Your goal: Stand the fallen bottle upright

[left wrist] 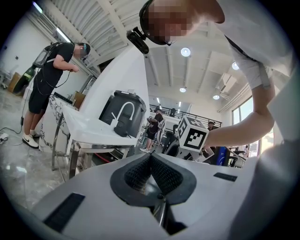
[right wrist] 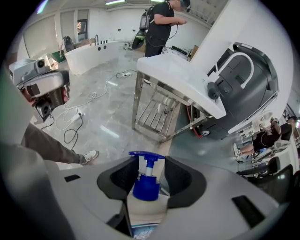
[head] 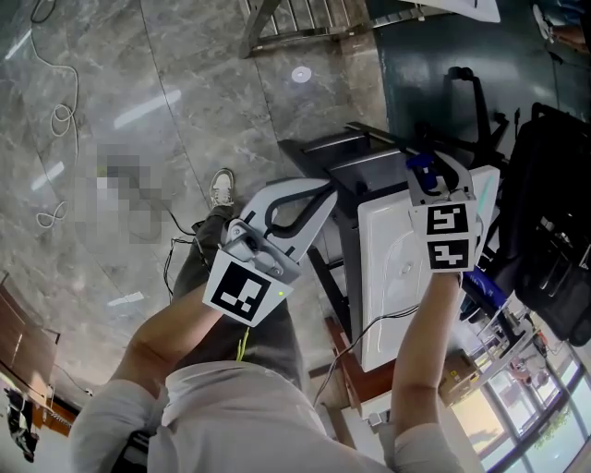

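Nearest me, the left gripper (left wrist: 150, 158) was pressed together on nothing, pointing out across the room. The right gripper (right wrist: 149, 161) pinched the bottle (right wrist: 146, 186) by its white body, the blue pump (right wrist: 146, 155) poking out past the pads toward the floor, the whole thing up in the air and clear of any surface; so the pick-up looked done and the righting not yet. I judged the next move wanted the wrist turned over until the base faced down, then a level landing before letting go. The white table (head: 383, 305) lay beneath, its edge and a cable (head: 392, 317) close by; farther off the grey floor (head: 185, 92) stood open, save loose cords (head: 60, 120) and a steel rack (head: 291, 28).
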### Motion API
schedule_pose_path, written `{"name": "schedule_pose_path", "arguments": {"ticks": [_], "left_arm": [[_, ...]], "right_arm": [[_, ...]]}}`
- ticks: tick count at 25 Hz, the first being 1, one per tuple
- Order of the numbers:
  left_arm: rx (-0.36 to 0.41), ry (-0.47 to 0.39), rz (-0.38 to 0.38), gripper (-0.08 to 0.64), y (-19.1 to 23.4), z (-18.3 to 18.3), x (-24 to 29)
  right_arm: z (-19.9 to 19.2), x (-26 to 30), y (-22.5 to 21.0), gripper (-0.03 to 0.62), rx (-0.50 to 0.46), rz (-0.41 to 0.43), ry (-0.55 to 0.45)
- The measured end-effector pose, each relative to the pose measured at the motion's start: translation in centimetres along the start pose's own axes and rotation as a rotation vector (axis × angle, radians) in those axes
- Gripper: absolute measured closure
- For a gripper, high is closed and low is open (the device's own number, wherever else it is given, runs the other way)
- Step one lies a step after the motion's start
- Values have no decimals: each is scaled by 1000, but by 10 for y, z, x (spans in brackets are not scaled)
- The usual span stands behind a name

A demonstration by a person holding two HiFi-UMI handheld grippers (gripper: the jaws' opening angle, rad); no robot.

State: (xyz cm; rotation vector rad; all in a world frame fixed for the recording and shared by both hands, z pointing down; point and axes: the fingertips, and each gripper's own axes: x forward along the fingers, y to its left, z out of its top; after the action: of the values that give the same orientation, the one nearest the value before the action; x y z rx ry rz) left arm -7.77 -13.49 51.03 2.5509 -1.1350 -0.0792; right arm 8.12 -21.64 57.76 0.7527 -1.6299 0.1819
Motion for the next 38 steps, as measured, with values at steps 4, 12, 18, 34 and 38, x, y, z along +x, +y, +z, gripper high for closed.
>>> {"name": "schedule_pose_path", "arguments": {"ticks": [4, 12, 18, 34, 38], "left_arm": [[4, 4, 1, 541, 2, -1, -4], [17, 0, -15, 541, -3, 6, -4], [29, -3, -34, 541, -12, 11, -2], [78, -13, -52, 541, -38, 30, -13], [79, -20, -48, 541, -41, 34, -17]], "right_arm": [[3, -4, -1, 402, 25, -20, -28], [11, -12, 5, 403, 34, -44, -79], [13, -23, 7, 405, 57, -66, -131], [24, -70, 10, 408, 149, -93, -293], [30, -86, 6, 410, 174, -113, -349]]}}
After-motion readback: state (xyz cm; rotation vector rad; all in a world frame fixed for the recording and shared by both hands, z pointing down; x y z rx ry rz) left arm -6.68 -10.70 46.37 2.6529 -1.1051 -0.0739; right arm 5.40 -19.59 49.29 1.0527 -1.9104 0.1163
